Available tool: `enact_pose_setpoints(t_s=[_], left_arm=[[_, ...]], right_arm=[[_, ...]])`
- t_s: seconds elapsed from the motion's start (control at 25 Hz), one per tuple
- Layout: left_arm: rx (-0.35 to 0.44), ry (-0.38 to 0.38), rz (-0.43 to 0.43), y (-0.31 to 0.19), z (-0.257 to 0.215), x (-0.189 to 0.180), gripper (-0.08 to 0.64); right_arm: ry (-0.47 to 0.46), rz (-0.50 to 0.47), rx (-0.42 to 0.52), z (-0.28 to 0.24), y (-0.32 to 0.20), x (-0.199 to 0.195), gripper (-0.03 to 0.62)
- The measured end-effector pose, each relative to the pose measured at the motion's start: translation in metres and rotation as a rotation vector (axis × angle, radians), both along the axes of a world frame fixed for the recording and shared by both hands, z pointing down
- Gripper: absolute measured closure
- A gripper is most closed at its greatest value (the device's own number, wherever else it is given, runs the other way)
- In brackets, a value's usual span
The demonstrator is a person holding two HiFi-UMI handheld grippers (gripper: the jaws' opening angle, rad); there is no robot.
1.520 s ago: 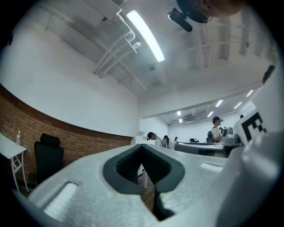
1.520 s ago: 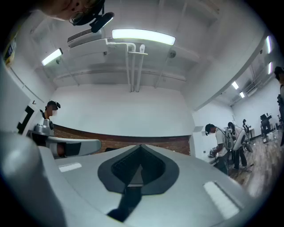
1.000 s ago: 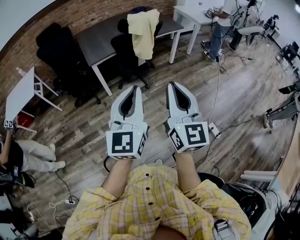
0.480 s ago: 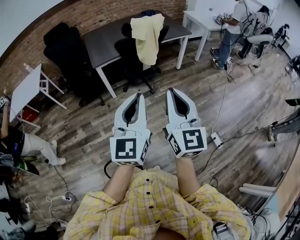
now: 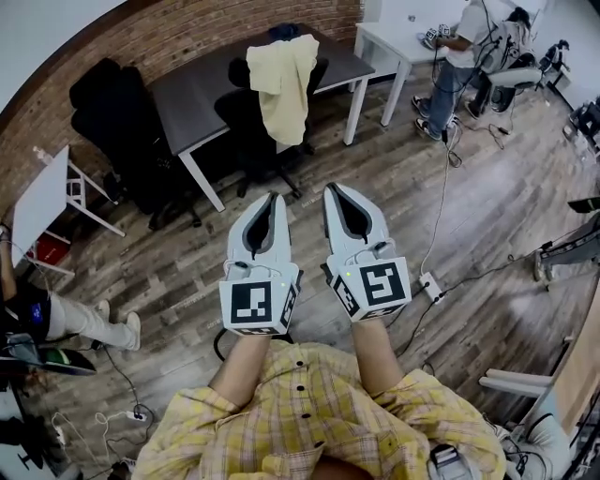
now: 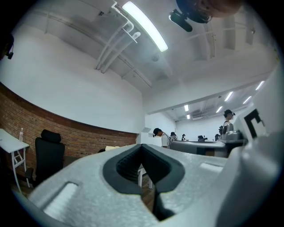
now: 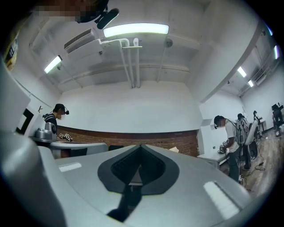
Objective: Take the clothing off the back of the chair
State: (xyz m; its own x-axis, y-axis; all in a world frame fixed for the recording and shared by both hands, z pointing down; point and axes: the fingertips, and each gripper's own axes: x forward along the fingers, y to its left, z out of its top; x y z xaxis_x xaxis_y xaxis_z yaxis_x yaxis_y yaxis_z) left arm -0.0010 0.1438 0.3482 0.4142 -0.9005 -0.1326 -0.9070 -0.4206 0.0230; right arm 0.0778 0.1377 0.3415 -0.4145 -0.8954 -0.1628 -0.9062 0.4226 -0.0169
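A pale yellow garment (image 5: 281,82) hangs over the back of a black office chair (image 5: 255,131), which stands at a grey desk (image 5: 187,89) in the far middle of the head view. My left gripper (image 5: 274,195) and right gripper (image 5: 328,187) are held side by side over the wooden floor, pointing towards the chair and well short of it. Both are shut with nothing between the pads. In the left gripper view the left gripper (image 6: 142,146) shows its jaws meeting at the tips. The right gripper (image 7: 141,146) looks the same in the right gripper view.
A second black chair (image 5: 112,103) stands left of the desk by the brick wall. A white table (image 5: 403,28) with a standing person (image 5: 452,56) is at the far right. A white folding table (image 5: 42,197) and a seated person (image 5: 66,319) are at the left. A power strip (image 5: 431,286) and cables lie on the floor.
Both grippers have moved forward together towards the chair, staying shut. The chair and garment now sit a little nearer in the head view.
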Motion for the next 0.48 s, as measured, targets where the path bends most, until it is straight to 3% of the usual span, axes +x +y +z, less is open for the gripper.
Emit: enact_pose_setpoints(t_s=[0.48], left_arm=[[-0.003,0.033,0.016,-0.143,-0.015,-0.026,0.56]], right_arm=[[0.01,0.012,-0.001,-0.02,-0.14,-0.023,0.589]])
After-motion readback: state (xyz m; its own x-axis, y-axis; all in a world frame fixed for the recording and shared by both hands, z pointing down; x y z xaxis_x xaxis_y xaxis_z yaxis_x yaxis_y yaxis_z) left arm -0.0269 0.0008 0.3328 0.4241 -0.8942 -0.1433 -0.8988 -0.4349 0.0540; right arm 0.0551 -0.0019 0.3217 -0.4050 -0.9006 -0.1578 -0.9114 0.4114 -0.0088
